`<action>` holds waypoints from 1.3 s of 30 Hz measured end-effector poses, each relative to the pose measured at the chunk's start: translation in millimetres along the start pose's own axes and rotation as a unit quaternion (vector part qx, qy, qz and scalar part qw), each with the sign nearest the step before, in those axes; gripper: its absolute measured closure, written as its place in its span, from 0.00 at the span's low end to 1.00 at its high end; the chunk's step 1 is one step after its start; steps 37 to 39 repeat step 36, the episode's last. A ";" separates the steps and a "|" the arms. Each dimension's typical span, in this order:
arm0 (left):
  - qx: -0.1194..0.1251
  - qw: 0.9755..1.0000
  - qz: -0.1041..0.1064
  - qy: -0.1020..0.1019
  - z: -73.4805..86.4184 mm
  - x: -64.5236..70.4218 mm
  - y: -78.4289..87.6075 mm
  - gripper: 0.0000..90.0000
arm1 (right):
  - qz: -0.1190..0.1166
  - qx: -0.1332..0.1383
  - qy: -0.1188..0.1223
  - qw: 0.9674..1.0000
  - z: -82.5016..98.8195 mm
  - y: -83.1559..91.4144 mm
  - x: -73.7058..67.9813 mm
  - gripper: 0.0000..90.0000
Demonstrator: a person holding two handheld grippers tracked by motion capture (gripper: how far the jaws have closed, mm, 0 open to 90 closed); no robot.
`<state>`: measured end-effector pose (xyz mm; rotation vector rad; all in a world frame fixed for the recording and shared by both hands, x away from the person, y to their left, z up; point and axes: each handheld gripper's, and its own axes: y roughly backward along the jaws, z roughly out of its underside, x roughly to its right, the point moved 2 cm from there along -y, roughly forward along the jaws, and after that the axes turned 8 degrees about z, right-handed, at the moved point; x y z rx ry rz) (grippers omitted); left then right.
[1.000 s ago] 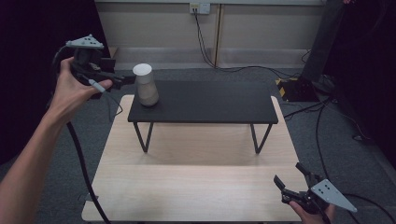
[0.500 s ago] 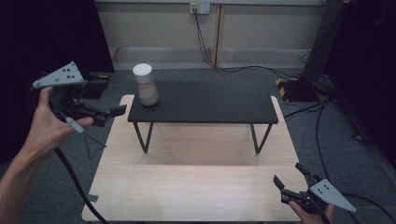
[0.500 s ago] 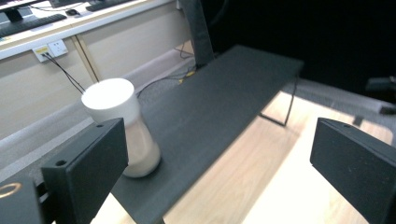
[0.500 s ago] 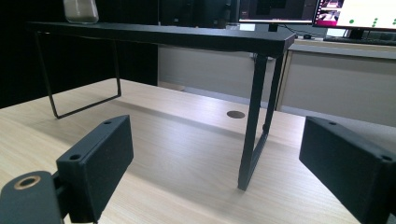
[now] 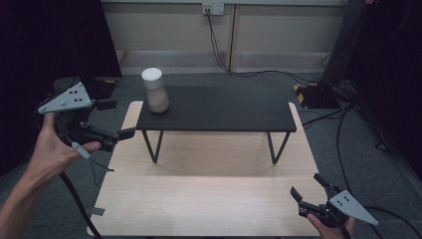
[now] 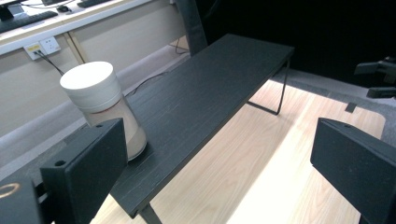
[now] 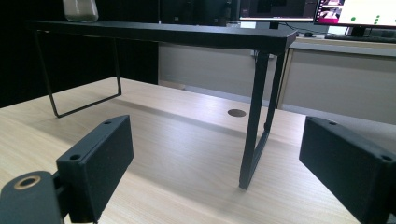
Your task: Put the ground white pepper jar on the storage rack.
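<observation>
- In the right gripper view the jar (image 7: pixel 80 10) on the black shelf (image 7: pixel 159 31) is cut off by the top edge, so just its base shows.
- In the left gripper view the near jaw hides the jar's (image 6: pixel 100 102) lower left side.
- In the high view the right gripper (image 5: pixel 312 192) sits at the bottom edge, which cuts off most of the hand (image 5: pixel 329 230) holding it.
- The monitors (image 7: pixel 355 11) in the right gripper view are cut off at the top, and their screen content is too small to read.
- The left forearm (image 5: pixel 20 204) runs out of the high view at the bottom left corner.
</observation>
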<state>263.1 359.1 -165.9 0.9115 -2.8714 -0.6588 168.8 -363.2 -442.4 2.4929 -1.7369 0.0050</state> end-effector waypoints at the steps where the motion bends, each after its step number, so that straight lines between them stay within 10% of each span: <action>1: 0.000 1.000 0.003 0.002 0.5 -0.8 -1.1 0.03 | -0.001 0.000 0.001 1.000 -0.2 0.1 0.0 0.11; 39: 0.002 1.000 -0.003 0.011 2.7 -10.3 -6.8 0.03 | -0.002 0.000 0.001 1.000 -0.1 0.0 0.1 0.11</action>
